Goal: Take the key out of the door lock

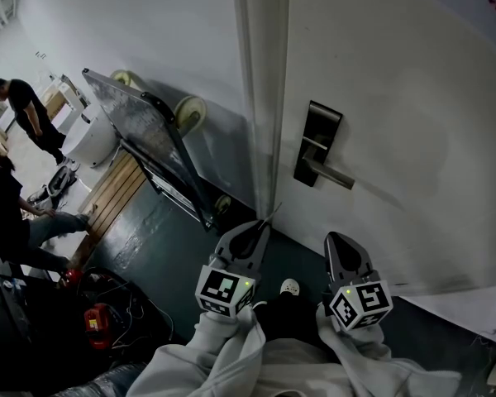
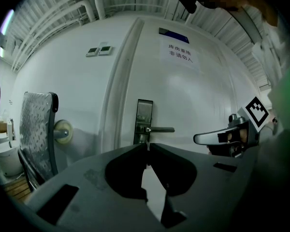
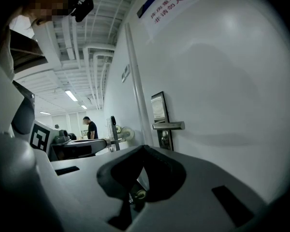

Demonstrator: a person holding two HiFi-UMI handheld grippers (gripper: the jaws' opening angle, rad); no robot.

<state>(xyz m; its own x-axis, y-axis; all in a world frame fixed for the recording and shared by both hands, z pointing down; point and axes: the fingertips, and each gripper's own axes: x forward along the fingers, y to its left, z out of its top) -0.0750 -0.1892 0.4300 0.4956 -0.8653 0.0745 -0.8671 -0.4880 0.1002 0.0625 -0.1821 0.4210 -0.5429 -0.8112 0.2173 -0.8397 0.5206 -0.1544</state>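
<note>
The dark lock plate (image 1: 317, 141) with its lever handle (image 1: 335, 174) sits on the white door (image 1: 397, 98). My left gripper (image 1: 263, 224) hangs below and left of it, apart from the door, shut on a thin metal key (image 1: 273, 213) that sticks out past its tips. In the left gripper view the key (image 2: 146, 140) stands upright between the closed tips (image 2: 146, 148), in line with the lock plate (image 2: 144, 121). My right gripper (image 1: 337, 240) is beside it, shut and empty. The right gripper view shows its closed jaws (image 3: 144, 149) and the lock plate (image 3: 161, 119) ahead.
A metal platform cart (image 1: 145, 131) with pale wheels (image 1: 190, 111) leans on the wall left of the door frame (image 1: 260, 89). Wooden slats (image 1: 114, 195), a white bucket (image 1: 93, 139) and a red tool (image 1: 99, 321) lie on the floor. Two people (image 1: 29, 114) are at far left.
</note>
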